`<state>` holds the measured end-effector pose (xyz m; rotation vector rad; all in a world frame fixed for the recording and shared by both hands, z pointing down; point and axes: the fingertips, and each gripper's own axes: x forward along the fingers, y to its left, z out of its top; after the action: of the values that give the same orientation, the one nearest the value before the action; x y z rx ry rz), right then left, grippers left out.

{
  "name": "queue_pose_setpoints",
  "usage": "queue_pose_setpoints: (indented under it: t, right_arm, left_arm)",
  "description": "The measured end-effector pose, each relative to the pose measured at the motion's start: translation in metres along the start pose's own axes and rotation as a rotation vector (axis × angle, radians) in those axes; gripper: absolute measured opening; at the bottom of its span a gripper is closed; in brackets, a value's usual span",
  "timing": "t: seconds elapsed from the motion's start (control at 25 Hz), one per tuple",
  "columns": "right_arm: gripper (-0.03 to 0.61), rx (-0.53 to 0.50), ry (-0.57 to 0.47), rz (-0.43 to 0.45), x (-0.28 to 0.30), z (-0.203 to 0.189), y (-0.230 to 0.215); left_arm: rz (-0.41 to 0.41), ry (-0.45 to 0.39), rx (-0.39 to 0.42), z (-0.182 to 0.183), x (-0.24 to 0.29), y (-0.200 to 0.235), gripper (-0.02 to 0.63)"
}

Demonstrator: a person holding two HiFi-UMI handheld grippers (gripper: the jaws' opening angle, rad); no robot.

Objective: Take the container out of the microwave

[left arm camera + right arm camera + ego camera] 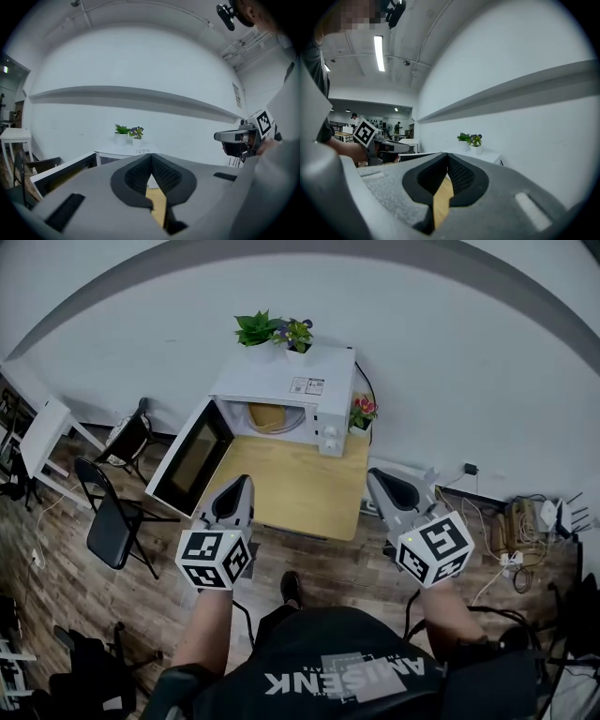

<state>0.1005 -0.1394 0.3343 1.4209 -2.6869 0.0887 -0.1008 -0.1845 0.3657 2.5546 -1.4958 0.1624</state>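
Container [267, 415] sits inside microwave [298, 382], door [192, 457] swung wide.

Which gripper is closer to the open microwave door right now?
Left. The left gripper hangs close beside the microwave door, near its swung-out end. The right gripper is on the opposite side of the wooden table.
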Motion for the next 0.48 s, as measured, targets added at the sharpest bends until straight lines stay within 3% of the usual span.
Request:
queue_pose_setpoints:
  t: [0.16, 0.32, 0.48]
  right_arm:
    - [0.006, -0.002, 0.011, -0.016, 0.027, 0.002, -0.010]
    - [0.006, 0.022, 0.010, -0.046, 0.050, 0.000, -0.018]
    - [0.006, 0.029, 0.017, -0.075, 0.069, 0.002, -0.023]
  left_arm:
    - [-0.004, 0.017, 0.043, 0.001, 0.032, 0.028, 0.003]
    - [0.054, 0.072, 0.203, -0.011, 0.063, 0.056, 0.003]
    - [0.005, 0.083, 0.174, -0.017, 0.089, 0.071, 0.002]
